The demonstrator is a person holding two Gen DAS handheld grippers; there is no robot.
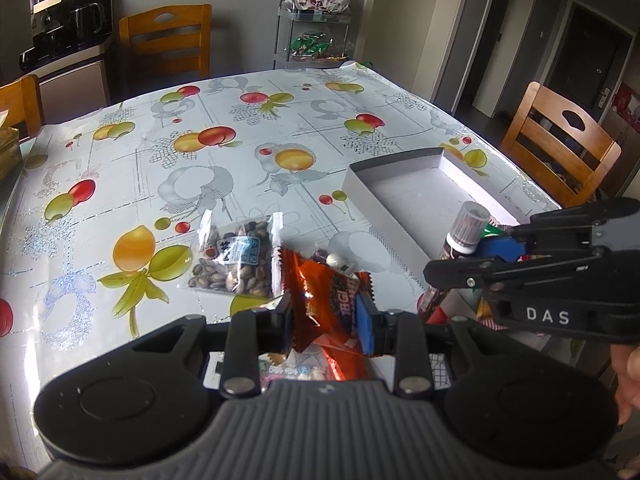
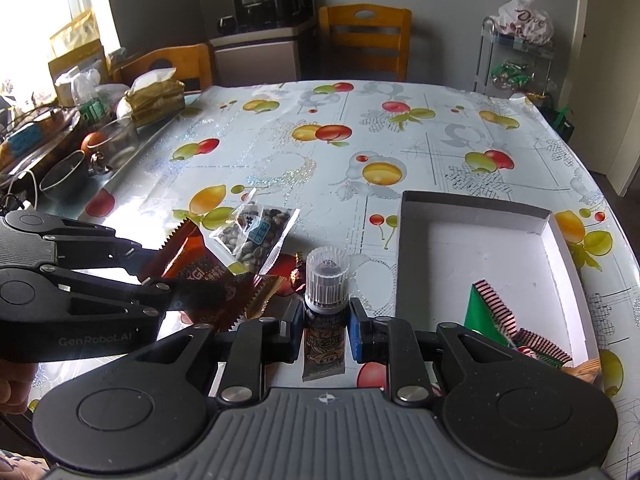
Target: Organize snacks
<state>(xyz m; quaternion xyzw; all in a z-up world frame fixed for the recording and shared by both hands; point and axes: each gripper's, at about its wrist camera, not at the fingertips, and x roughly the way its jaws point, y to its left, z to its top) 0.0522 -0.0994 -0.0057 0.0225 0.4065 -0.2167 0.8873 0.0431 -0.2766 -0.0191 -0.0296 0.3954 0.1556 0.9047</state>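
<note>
Both grippers loaded, near the tabletop's near right corner: left gripper (image 1: pixel 326 320) clamps an orange snack packet (image 1: pixel 324 300), right gripper (image 2: pixel 325 322) pinches a clear-capped tube (image 2: pixel 325 300) upright; next, I judge, carry each to the white box (image 2: pixel 552 232) and release.

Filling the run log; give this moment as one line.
left gripper: shut on orange packet | right gripper: shut on capped tube | white box: green packet inside

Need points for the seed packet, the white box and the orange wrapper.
seed packet (image 1: pixel 234 258), left wrist view, on its clear front over the seeds.
white box (image 2: pixel 476 204), right wrist view, on its far wall.
orange wrapper (image 1: pixel 320 300), left wrist view, on the printed face between the left gripper's pads.
</note>
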